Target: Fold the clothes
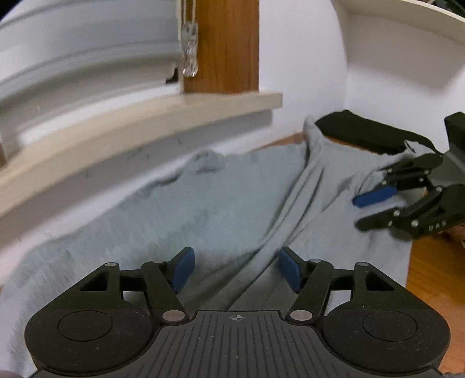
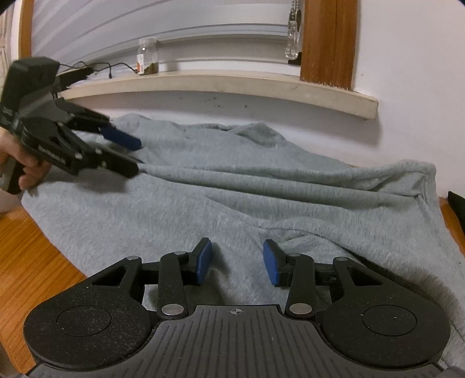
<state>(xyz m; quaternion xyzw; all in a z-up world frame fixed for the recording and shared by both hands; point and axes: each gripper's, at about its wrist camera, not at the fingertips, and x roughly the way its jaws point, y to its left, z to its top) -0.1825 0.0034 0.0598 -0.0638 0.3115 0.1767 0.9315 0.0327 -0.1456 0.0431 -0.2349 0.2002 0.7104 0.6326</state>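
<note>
Grey garment spread over the wooden surface

The grey garment (image 2: 261, 186) is spread, creased, across the wooden surface (image 2: 26, 250) below a windowsill (image 2: 221, 83). Both left gripper (image 1: 236, 269) and right gripper (image 2: 237, 261) are held with jaws parted, nothing gripped.

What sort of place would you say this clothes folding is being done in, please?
Most likely a room in a home: a grey garment lies spread on a wooden surface pushed against a white wall, under a window sill holding a small jar and a cable, with blinds above.

A home room: a window sill (image 2: 221, 80) with blinds (image 2: 162, 20) above a wooden table (image 2: 26, 247).
</note>
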